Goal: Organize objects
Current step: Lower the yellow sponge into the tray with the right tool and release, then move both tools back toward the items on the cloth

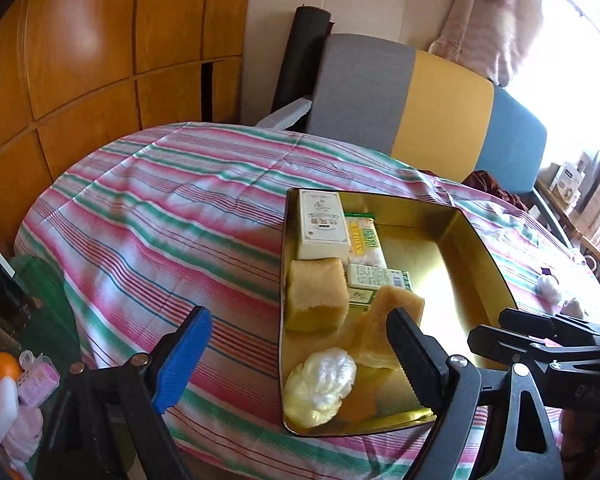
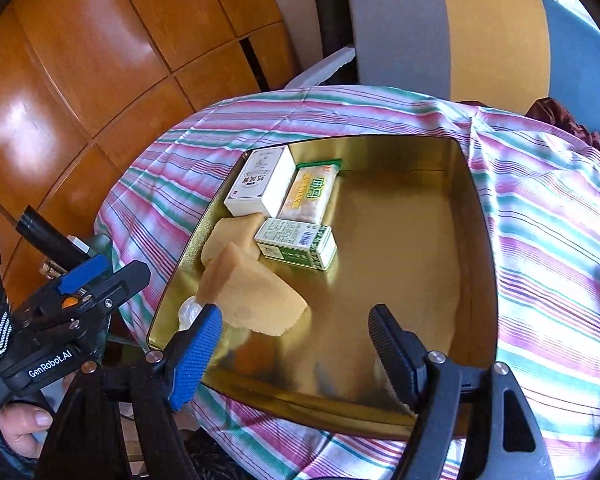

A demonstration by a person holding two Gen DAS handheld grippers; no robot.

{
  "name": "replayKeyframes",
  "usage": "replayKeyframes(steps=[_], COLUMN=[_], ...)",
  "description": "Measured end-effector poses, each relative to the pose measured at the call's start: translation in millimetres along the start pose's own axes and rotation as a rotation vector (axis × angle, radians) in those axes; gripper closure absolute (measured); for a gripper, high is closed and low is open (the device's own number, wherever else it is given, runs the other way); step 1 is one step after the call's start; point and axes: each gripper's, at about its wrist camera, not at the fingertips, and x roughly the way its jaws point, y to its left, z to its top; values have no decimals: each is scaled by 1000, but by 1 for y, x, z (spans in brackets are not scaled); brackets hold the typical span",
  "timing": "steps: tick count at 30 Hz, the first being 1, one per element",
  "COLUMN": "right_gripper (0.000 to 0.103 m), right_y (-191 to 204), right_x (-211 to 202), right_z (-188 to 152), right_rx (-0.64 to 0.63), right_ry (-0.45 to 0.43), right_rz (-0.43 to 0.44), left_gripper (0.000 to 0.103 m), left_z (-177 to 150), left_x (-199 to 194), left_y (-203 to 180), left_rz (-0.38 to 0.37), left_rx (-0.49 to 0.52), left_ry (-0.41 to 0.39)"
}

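A: Item one: shallow gold-coloured metal tin (image 2: 476, 240), set on the worktop under the pink, green and white striped cloth (image 1: 148, 216). Contents, all packed along its left side: white carton (image 2: 260, 186), flat yellow-green packet (image 2: 310, 196), small green-and-white box (image 2: 298, 242), two tan sponge blocks, the nearer (image 2: 252, 300) leaning on the farther (image 2: 230, 236), and a crumpled clear plastic wad (image 1: 320, 384) in the near corner.

B: And the tongs?

A: Right tongs (image 2: 296, 344) wide, nothing between them, poised over the tin's near rim just beside the leaning sponge. Left tongs (image 1: 300, 356) wide too, empty, astride the tin's left wall.

B: So the sponge looks freshly placed?

A: My guess. To finish well, lift clear straight upward; the blue finger (image 2: 198, 344) sits close enough to tip it.

B: Room to move?

A: The tin's right half is bare, good for the next piece. The rim is thin; cross it high. A white wad (image 1: 548, 286) lies outside, right.
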Motion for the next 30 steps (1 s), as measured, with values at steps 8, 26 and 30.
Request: replayKeyframes(steps=[8, 26, 30], right_gripper=[26, 26, 26], right_y=[-14, -145, -192], right_x=[-17, -94, -131], right_z=[-8, -41, -58], right_rx=[25, 305, 410], right_ry=[-32, -113, -156], right_rz=[-30, -232, -317], left_gripper=[14, 14, 14], left_z=[1, 14, 18], left_x=[-8, -14, -9], left_y=[-11, -64, -83], left_rz=[-11, -125, -166], left_rx=[26, 138, 164], left_ry=[-16, -27, -8])
